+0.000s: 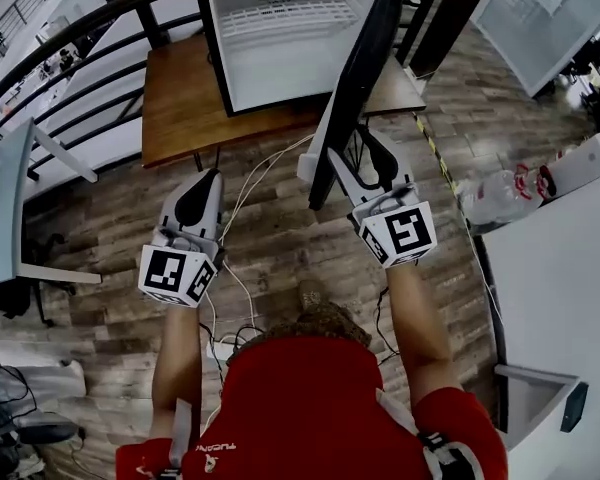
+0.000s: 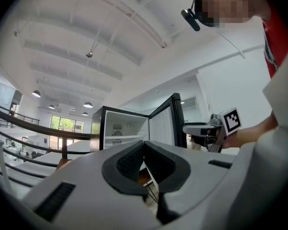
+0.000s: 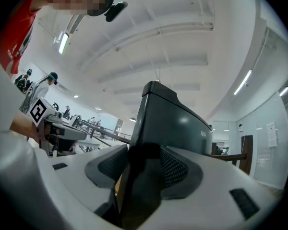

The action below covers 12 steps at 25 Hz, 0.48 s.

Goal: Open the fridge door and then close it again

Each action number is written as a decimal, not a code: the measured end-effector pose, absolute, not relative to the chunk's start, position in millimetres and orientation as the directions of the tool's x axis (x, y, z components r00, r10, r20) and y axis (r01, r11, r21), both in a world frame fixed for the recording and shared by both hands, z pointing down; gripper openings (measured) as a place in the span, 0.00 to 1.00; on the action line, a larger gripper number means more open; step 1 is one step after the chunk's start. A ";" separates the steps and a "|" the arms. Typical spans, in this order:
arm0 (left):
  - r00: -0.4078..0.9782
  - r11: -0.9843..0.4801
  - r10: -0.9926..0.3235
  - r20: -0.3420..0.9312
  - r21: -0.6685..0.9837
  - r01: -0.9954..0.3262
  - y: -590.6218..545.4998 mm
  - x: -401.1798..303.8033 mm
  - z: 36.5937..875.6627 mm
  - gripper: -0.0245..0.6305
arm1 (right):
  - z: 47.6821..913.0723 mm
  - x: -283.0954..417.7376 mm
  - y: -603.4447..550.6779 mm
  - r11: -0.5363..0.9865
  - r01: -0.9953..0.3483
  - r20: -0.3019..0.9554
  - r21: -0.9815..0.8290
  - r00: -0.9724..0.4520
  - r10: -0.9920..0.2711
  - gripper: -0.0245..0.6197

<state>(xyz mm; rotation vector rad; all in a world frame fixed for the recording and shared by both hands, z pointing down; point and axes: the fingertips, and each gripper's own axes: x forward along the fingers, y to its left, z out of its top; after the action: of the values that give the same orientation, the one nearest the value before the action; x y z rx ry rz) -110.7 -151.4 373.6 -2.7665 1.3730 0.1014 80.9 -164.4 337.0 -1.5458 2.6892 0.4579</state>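
The fridge (image 1: pixel 280 68) stands on the wooden table (image 1: pixel 180 108) in front of me, by the black railing (image 1: pixel 70 43). Its white inside faces me, with a wire shelf near the top. The fridge door (image 1: pixel 355 88) is swung well out, so from above I look almost along its thin edge. My right gripper (image 1: pixel 362 150) is at the free edge of that door, low down. In the right gripper view the dark panel fills the gap between the two ribbed pads, one on the inner side and one on the outer face, so I read it as clamped on the door (the hold looks snug, with no gap showing on either side). My left gripper (image 1: pixel 206 182) is held out level to the left of the door and well apart from it. It touches nothing, and its jaws are brought together at the tips with nothing between them. White cables (image 1: pixel 242 193) trail across the wooden floor under the table. A clear plastic bottle (image 1: pixel 500 196) lies off to my right, beside a white table (image 1: pixel 560 268).
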 end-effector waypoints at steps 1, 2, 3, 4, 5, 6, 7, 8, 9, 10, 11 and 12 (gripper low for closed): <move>0.598 -0.598 -0.797 -0.085 -0.020 -0.801 -155.7 -111.5 373.0 0.05 | 336.2 75.5 -167.6 0.463 -0.849 -0.160 0.255 -0.509 -0.846 0.40; 0.591 -0.592 -0.802 -0.088 -0.022 -0.806 -160.1 -111.9 372.5 0.05 | 335.4 70.3 -171.0 0.454 -0.851 -0.169 0.262 -0.504 -0.847 0.40; 0.584 -0.585 -0.807 -0.089 -0.022 -0.811 -164.2 -111.9 372.3 0.05 | 335.0 65.1 -174.3 0.445 -0.854 -0.174 0.270 -0.498 -0.849 0.40; 0.577 -0.578 -0.812 -0.088 -0.022 -0.816 -167.6 -111.6 372.5 0.05 | 335.6 59.9 -177.4 0.436 -0.855 -0.170 0.281 -0.491 -0.854 0.40; 0.571 -0.571 -0.816 -0.088 -0.022 -0.820 -170.4 -110.9 372.9 0.05 | 337.6 54.8 -180.0 0.427 -0.855 -0.154 0.294 -0.483 -0.862 0.40; 0.564 -0.565 -0.821 -0.087 -0.023 -0.825 -172.9 -110.1 373.2 0.05 | 340.5 49.9 -182.3 0.417 -0.855 -0.131 0.308 -0.472 -0.872 0.40; 0.557 -0.557 -0.826 -0.086 -0.023 -0.830 -175.5 -109.5 373.4 0.05 | 343.0 45.2 -184.6 0.409 -0.856 -0.112 0.318 -0.462 -0.880 0.40; 0.548 -0.548 -0.832 -0.086 -0.022 -0.836 -178.3 -109.2 373.6 0.05 | 344.4 40.9 -187.2 0.403 -0.858 -0.102 0.318 -0.453 -0.885 0.40; 0.537 -0.537 -0.839 -0.086 -0.020 -0.843 -181.4 -109.1 374.0 0.05 | 345.0 36.9 -190.4 0.402 -0.861 -0.101 0.311 -0.450 -0.887 0.40; 0.526 -0.526 -0.846 -0.086 -0.019 -0.850 -184.3 -109.0 374.2 0.05 | 345.3 33.2 -194.0 0.408 -0.863 -0.103 0.298 -0.454 -0.885 0.40; 0.515 -0.515 -0.853 -0.086 -0.019 -0.857 -187.0 -108.5 373.9 0.05 | 345.5 29.8 -197.6 0.421 -0.861 -0.105 0.285 -0.464 -0.879 0.40; 0.503 -0.504 -0.860 -0.088 -0.021 -0.864 -189.4 -107.7 373.4 0.05 | 345.8 26.7 -201.3 0.439 -0.856 -0.106 0.273 -0.480 -0.871 0.40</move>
<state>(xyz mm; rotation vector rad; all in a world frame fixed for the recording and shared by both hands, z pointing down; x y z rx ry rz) -107.7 -189.4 373.4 -2.6700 1.5325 0.1013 26.7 -201.3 345.8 -1.6254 2.7070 0.4668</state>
